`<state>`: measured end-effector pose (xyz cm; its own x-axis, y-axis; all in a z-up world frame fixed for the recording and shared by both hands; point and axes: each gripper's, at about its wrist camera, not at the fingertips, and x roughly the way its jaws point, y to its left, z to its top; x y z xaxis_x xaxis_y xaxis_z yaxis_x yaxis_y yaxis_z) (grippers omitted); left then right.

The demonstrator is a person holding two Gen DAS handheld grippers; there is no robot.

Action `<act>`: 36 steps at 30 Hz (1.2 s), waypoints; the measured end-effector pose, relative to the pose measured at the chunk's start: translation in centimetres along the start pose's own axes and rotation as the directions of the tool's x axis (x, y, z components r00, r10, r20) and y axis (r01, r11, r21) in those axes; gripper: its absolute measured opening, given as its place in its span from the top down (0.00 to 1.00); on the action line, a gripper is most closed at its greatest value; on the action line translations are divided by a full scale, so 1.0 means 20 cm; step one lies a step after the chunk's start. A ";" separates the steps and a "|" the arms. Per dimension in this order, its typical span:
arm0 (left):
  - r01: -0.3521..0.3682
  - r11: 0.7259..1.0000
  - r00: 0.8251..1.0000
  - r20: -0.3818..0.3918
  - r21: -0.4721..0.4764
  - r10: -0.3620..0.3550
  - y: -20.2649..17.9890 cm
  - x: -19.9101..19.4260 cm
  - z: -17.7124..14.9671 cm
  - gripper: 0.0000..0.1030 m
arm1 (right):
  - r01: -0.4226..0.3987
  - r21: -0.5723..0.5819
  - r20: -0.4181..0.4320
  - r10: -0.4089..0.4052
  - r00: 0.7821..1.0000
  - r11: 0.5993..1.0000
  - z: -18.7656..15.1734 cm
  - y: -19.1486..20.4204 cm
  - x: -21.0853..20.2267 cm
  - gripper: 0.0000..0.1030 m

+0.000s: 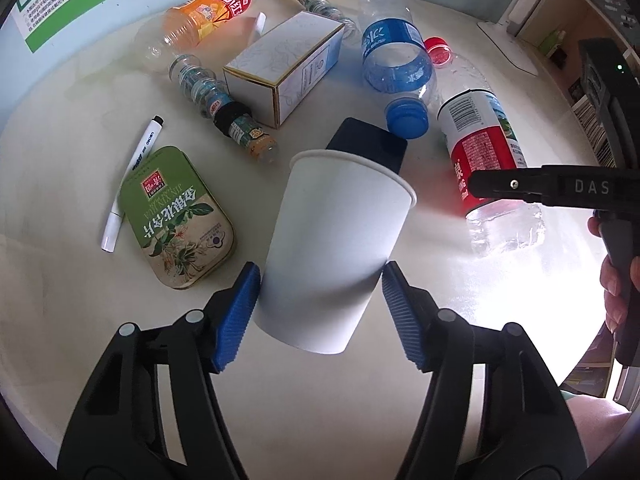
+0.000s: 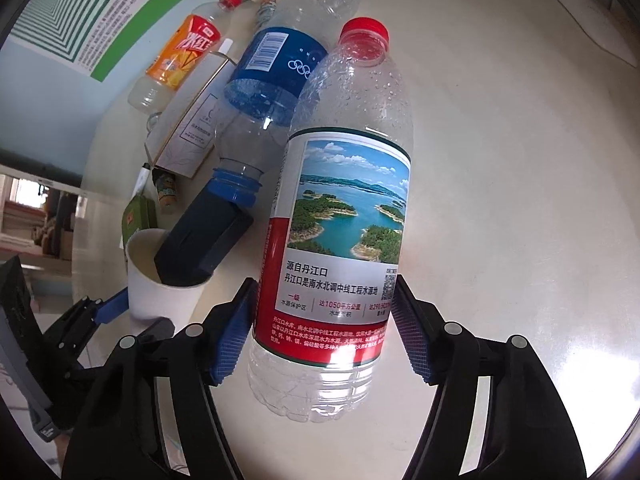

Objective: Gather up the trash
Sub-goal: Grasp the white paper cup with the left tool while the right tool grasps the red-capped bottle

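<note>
1. My left gripper (image 1: 320,312) straddles the paper cup (image 1: 340,240) lying on the table (image 1: 60,200): left pad touching, right pad a sliver off, no firm grip.
2. My right gripper (image 2: 322,328) brackets the lying red-label bottle (image 2: 340,220), left pad touching, right just clear.
3. Risks: cup crushes or rolls; dark block (image 1: 368,140) falls out; bottle slips.
4. Readable: "JIN XIN HUA" on the tin (image 1: 176,216), "DAS" on the right gripper.

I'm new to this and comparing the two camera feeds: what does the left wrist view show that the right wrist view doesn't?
Only the left wrist view shows the whole green tin and the full white marker.

Only the right wrist view shows the lake picture on the red-capped bottle, which sits between the right gripper pads.

Both show the white paper cup with a dark blue block in it, the blue-label bottle and the orange bottle.
</note>
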<state>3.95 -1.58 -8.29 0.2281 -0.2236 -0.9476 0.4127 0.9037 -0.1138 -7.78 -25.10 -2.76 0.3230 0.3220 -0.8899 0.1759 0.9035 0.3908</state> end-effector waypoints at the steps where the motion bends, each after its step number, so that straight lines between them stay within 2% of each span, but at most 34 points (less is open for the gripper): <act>1: 0.010 1.000 1.000 -0.002 -0.004 -0.010 0.01 -0.01 -0.01 0.45 | -0.005 0.001 -0.002 0.005 1.000 1.000 0.00 0.00 0.00 0.35; 4: 0.036 0.999 0.999 0.003 -0.019 -0.036 0.00 -0.03 -0.03 0.47 | -0.016 0.000 -0.006 0.016 1.000 1.000 -0.01 -0.02 -0.03 0.35; 8: 0.064 0.997 0.998 0.025 -0.032 -0.063 -0.02 -0.12 -0.06 0.48 | -0.073 0.023 0.009 0.072 0.997 0.997 -0.02 -0.06 -0.11 0.36; 17: 0.064 0.997 0.998 0.024 -0.047 -0.063 0.00 -0.19 -0.12 0.48 | -0.081 0.020 0.020 0.080 0.997 0.997 -0.09 -0.14 -0.23 0.37; 23: 0.046 0.998 0.999 -0.014 -0.039 -0.046 -0.03 -0.08 -0.20 0.49 | -0.034 0.001 -0.007 0.034 0.999 0.999 -0.15 -0.17 -0.17 0.37; 26: 0.030 0.998 1.000 -0.005 -0.048 -0.030 -0.03 -0.06 -0.20 0.44 | -0.005 -0.014 -0.008 0.005 1.000 1.000 -0.16 -0.17 -0.16 0.36; 30: -0.001 1.000 1.000 -0.027 -0.030 0.000 -0.04 0.01 -0.16 0.40 | 0.013 -0.005 -0.003 -0.013 1.000 1.000 -0.12 -0.18 -0.13 0.22; 34: 0.010 0.999 0.999 -0.032 -0.049 -0.012 -0.03 0.05 -0.12 0.40 | 0.003 -0.011 -0.005 -0.003 1.000 1.000 -0.08 -0.18 -0.09 0.23; 35: 0.018 0.998 0.999 -0.034 -0.056 -0.020 -0.02 0.06 -0.12 0.41 | 0.008 -0.012 -0.006 -0.008 1.000 1.000 -0.07 -0.18 -0.08 0.24; 36: 0.019 0.998 0.999 -0.037 -0.058 -0.021 -0.02 0.08 -0.11 0.42 | 0.010 -0.010 -0.013 -0.010 1.000 1.000 -0.07 -0.18 -0.07 0.29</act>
<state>2.23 -1.43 -10.36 0.1868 -0.2289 -0.9554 0.3654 0.9189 -0.1487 -10.21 -28.43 -3.27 0.3092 0.3166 -0.8967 0.1694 0.9095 0.3795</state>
